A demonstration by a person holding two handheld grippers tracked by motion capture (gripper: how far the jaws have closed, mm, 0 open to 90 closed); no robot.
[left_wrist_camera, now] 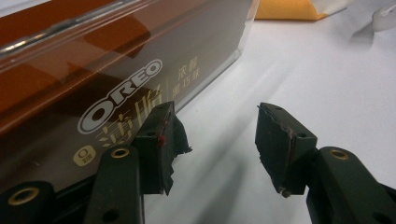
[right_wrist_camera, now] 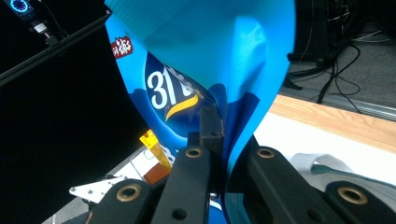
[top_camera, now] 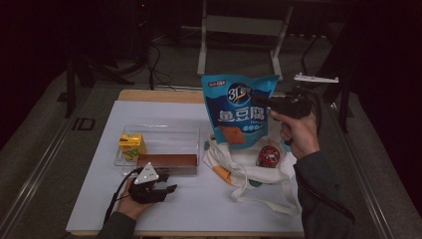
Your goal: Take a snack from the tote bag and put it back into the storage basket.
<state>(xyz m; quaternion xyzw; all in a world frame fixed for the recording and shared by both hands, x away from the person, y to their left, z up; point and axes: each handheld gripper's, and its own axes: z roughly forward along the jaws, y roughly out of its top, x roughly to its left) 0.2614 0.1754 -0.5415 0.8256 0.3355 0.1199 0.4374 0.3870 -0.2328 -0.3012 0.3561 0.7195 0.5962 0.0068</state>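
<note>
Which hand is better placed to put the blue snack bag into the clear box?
Right. The right tool already pinches the blue snack bag by its upper edge, lifted above the tote. The left tool is open, empty, beside the clear box.

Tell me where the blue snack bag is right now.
In the high view the blue snack bag hangs upright right of centre, pinched by the right gripper, above the white tote bag and right of the clear tray.

A rectangular table with a white top sheet [top_camera: 164, 209] and a wooden back edge occupies the centre of the high view. Directly on it, centre left, stands a clear plastic tray [top_camera: 161, 132]. A cream cloth tote bag [top_camera: 259, 186] lies crumpled at centre right, and the left gripper [top_camera: 166, 189] rests on the sheet at lower left.
</note>
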